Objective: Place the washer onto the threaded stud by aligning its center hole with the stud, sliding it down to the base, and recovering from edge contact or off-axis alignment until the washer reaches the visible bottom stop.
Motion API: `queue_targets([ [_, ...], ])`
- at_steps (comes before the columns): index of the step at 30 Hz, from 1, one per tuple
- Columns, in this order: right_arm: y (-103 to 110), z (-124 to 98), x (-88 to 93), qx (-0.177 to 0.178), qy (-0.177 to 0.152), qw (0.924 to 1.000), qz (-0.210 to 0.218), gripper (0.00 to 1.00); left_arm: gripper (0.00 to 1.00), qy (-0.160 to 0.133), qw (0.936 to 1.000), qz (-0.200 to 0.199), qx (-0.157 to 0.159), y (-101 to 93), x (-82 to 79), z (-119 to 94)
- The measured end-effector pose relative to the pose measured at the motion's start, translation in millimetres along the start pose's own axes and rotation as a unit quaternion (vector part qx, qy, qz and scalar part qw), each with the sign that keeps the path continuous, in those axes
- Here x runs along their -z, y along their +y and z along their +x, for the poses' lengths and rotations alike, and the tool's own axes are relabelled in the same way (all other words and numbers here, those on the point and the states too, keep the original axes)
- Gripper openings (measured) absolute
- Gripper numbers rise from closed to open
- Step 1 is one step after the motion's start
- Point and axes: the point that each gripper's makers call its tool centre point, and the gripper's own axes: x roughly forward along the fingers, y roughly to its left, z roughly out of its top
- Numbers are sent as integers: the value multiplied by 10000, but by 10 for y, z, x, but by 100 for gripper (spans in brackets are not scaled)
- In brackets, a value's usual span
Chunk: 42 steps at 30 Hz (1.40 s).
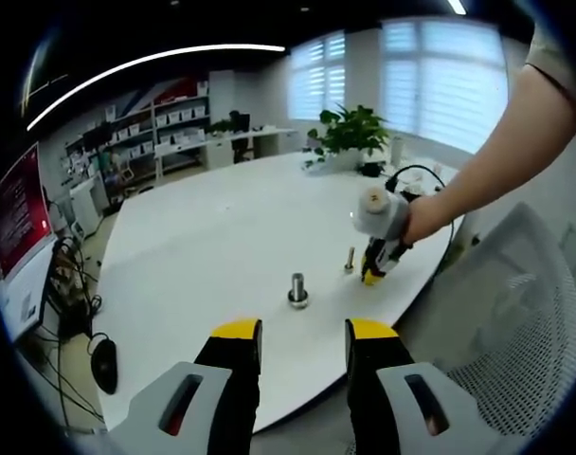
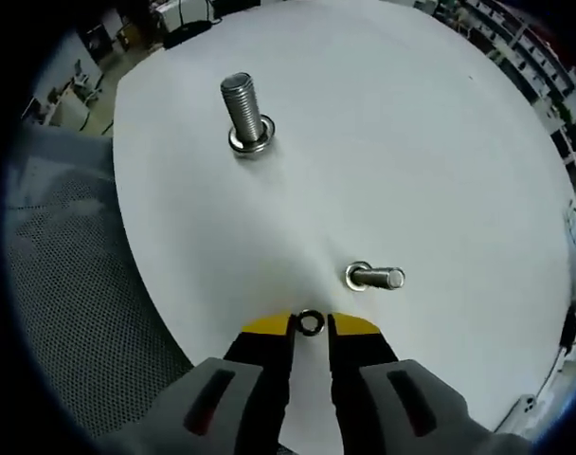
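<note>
Your right gripper (image 2: 311, 326) pinches the washer (image 2: 311, 322) between its yellow tips, low over the white table (image 2: 440, 142). Small stud (image 2: 373, 278) sits at 1 o'clock from it, larger stud (image 2: 244, 116) at 11. Your left gripper (image 1: 302, 334) is open, empty.

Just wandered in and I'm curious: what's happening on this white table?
A person holds a hand-held gripper in each hand. The right hand-held gripper pinches a small washer at its tips, low over the table beside the small stud. A bigger stud stands farther off. The washer isn't on a stud yet. The left hand-held gripper hangs open at the table's edge, holding nothing.
</note>
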Motion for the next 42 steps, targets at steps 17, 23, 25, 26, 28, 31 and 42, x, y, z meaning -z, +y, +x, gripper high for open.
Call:
queue_targets([
  [17,88,30,7,-154,2,9998,-140,22,33,48,10000,15,15,-8,14,6],
  [23,100,51,5,-178,162,9989,-406,21,33,45,10000,5,-6,2,12,8],
  [25,117,38,-1,-186,203,9986,-455,20,33,55,10000,13,-5,1,15,8],
  [26,119,40,-5,-189,228,9980,-560,17,33,55,10000,17,-5,1,15,8],
  [28,98,74,3,-151,413,9956,-833,15,33,39,10000,8,-21,7,9,5],
  [31,87,92,-2,-152,651,9949,-759,15,33,35,10000,2,-37,14,8,6],
  [42,82,88,-9,43,996,9945,-310,14,33,9,9999,-15,-118,41,7,-8],
])
